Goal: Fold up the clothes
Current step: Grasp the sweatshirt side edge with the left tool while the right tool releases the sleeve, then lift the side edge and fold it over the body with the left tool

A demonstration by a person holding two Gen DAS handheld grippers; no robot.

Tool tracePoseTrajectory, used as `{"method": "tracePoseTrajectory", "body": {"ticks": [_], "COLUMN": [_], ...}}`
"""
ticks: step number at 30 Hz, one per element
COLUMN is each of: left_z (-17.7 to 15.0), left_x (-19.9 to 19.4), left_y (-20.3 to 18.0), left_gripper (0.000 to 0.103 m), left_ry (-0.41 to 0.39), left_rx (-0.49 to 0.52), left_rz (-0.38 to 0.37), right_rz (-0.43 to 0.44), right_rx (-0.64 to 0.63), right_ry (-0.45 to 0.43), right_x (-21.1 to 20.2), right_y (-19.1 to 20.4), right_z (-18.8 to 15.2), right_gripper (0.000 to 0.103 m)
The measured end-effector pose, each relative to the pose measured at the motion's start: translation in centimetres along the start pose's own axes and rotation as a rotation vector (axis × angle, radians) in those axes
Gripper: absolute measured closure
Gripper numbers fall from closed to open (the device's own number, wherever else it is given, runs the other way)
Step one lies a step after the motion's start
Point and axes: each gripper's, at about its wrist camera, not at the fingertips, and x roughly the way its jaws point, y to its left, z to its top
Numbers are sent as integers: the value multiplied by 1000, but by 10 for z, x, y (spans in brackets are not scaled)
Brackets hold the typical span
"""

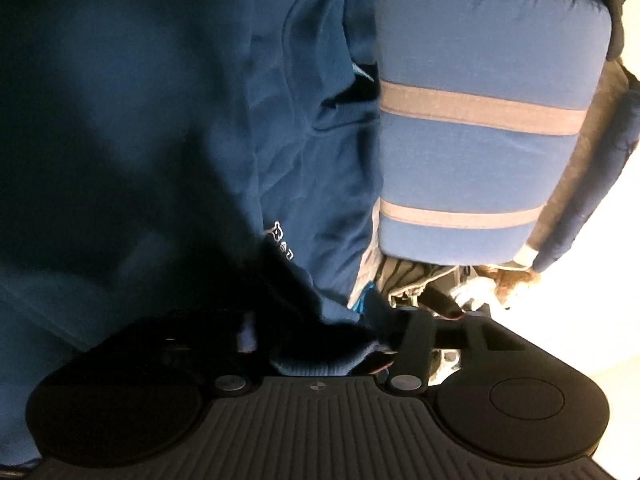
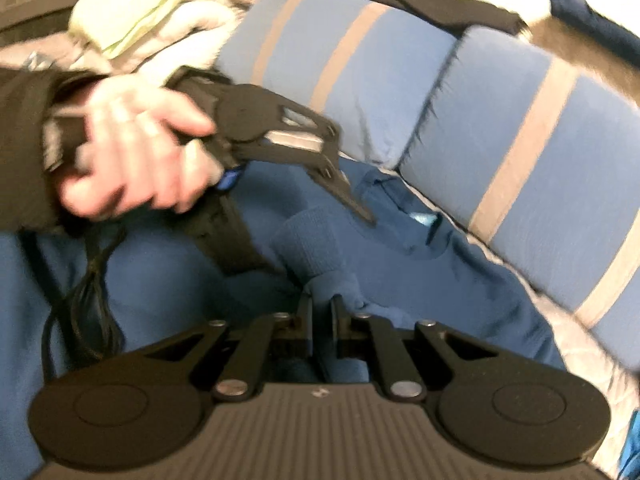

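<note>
A blue sweatshirt (image 1: 224, 128) lies spread out, its collar (image 1: 336, 80) toward the striped cushions. Small white lettering (image 1: 282, 242) shows on its chest. My left gripper (image 1: 324, 332) is buried in bunched blue cloth, with a ribbed cuff (image 1: 320, 364) between its links. In the right wrist view a hand (image 2: 132, 148) holds that left gripper (image 2: 360, 210). Its fingers are pressed together, tip down on the sweatshirt (image 2: 440, 280) near the collar. My right gripper (image 2: 322, 316) is shut on a ribbed sleeve cuff (image 2: 316, 252), which stands up between the fingers.
Blue cushions with grey stripes (image 1: 480, 140) (image 2: 520, 140) run along the sweatshirt's far edge. A heap of pale clothes (image 2: 140, 16) lies behind the hand. A black cable (image 2: 88, 280) hangs over the sweatshirt. White quilted bedding (image 2: 580, 328) shows at the right.
</note>
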Motion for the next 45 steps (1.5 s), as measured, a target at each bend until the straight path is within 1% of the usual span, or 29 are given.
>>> {"method": "tracePoseTrajectory", "body": {"ticks": [1,3,5,6,7,8,9,10,11,13,15,20,22,25,27,29,31,33,37,40,42,43,45], "left_z": [0,-2,-4,-6,-7,-8,-11,-13,-15,-19,-23,-32,-35,-39,-42,-45,-47,-49,-50,-51,-51,-51,-49], "left_x": [0,-2,-5,-7,-10,-13,-16,-20,-23,-30,-37,-58,-66,-77,-85,-93,-102,-111,-128,-140,-148,-151,-158], "left_y": [-1,-6,-13,-18,-23,-29,-35,-42,-48,-61,-73,-99,-109,-123,-131,-138,-145,-151,-164,-173,-177,-179,-181], "left_gripper": [74,88,93,93,93,94,94,94,94,94,94,95,95,95,95,95,95,95,95,95,95,95,95], "left_ry": [1,-1,-4,-5,-7,-10,-14,-18,-23,-32,-42,-81,-99,-126,-142,-157,-173,-193,-232,-256,-277,-287,-304], "left_rx": [10,40,89,117,143,172,202,233,263,324,383,486,522,568,593,614,630,639,654,675,689,694,699], "left_rz": [10,32,38,36,32,29,30,30,31,32,30,5,-4,-17,-28,-40,-48,-62,-106,-137,-135,-132,-119], "right_rz": [-3,-8,-24,-33,-42,-69,-99,-129,-180,-260,-324,-472,-534,-614,-662,-689,-696,-676,-632,-598,-549,-527,-507], "right_rx": [-23,-59,-75,-83,-90,-99,-108,-118,-138,-170,-169,-90,-51,47,150,258,370,486,699,865,913,916,864], "right_ry": [-3,-6,-12,-15,-18,-17,-15,-12,-11,2,37,90,111,137,133,121,105,100,137,171,161,161,162], "right_x": [-1,-3,-6,-7,-8,-9,-10,-10,-11,-11,-10,-11,-12,-12,-15,-19,-28,-32,-28,-26,-26,-25,-22], "right_y": [3,7,9,10,11,11,12,12,13,12,4,-19,-29,-47,-63,-79,-93,-108,-134,-144,-147,-148,-143], "right_z": [-1,-3,-4,-5,-6,-7,-8,-9,-13,-21,-32,-61,-72,-86,-93,-96,-104,-108,-117,-129,-133,-133,-130], "right_gripper": [94,94,93,79,71,57,38,27,15,14,12,5,4,4,3,1,0,0,0,0,0,0,0]}}
